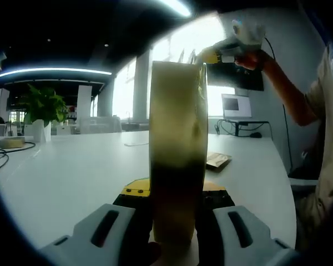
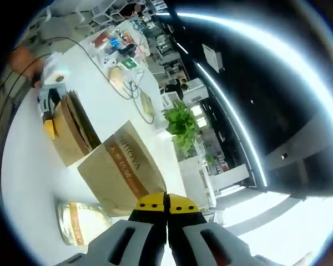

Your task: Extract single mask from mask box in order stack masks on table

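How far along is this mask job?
Done: one flat packet already lies on the table. In hand: the left gripper grips the mask box, and the right gripper looks shut on a brown packet beside it. Left: laying that packet on the first, then more.
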The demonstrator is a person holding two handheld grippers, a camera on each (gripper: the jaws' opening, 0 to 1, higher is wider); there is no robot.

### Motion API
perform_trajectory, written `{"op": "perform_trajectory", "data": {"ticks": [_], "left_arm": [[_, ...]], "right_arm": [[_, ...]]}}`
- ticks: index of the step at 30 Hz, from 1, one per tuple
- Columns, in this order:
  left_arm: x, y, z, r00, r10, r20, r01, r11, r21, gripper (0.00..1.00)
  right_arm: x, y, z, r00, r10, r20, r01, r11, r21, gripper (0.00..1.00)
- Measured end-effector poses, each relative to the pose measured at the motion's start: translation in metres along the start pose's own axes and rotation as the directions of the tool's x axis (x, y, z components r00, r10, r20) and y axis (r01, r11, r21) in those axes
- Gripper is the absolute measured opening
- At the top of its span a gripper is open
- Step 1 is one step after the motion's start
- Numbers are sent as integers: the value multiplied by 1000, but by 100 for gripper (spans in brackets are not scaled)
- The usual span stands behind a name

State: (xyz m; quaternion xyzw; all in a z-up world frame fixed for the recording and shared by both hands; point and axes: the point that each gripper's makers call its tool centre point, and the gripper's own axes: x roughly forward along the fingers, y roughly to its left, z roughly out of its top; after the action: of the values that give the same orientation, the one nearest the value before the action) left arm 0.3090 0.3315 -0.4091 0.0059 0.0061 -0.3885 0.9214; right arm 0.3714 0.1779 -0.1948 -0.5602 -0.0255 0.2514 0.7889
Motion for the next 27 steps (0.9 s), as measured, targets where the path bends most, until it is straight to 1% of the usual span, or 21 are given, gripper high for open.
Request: {"op": "perform_trajectory", "data": {"ticks": [4, 8, 11, 16, 17, 21, 24, 27], "left_arm": [[0, 0, 0, 1000, 0, 0, 0, 1000, 0, 19], [0, 1, -1, 1000, 0, 0, 0, 1000, 0, 19], [0, 1, 0, 1000, 0, 0, 0, 1000, 1, 19], [0, 0, 0, 1000, 0, 0, 0, 1000, 1, 19], [0, 0, 1, 1000, 0, 0, 0, 1000, 1, 19], [0, 0, 0, 1000, 0, 0, 0, 1000, 1, 19], [0, 0, 1, 1000, 0, 0, 0, 1000, 1, 19], [0, 0, 0, 1000, 0, 0, 0, 1000, 1, 19]], "right_arm": [[8, 1, -16, 999, 3, -35, -2, 1000, 16, 0], [18, -3, -35, 996, -28, -84, 28, 1000, 1, 0], [24, -5, -48, 994, -27, -107, 29, 999, 14, 0], [35, 0, -67, 990, -10, -142, 16, 999, 41, 0], [38, 0, -73, 989, -6, -151, 13, 999, 47, 0], [45, 4, -87, 983, 13, -184, 0, 997, 71, 0], [53, 11, -97, 980, 29, -197, -11, 995, 95, 0], [60, 13, -106, 977, 33, -212, -12, 995, 101, 0]]}}
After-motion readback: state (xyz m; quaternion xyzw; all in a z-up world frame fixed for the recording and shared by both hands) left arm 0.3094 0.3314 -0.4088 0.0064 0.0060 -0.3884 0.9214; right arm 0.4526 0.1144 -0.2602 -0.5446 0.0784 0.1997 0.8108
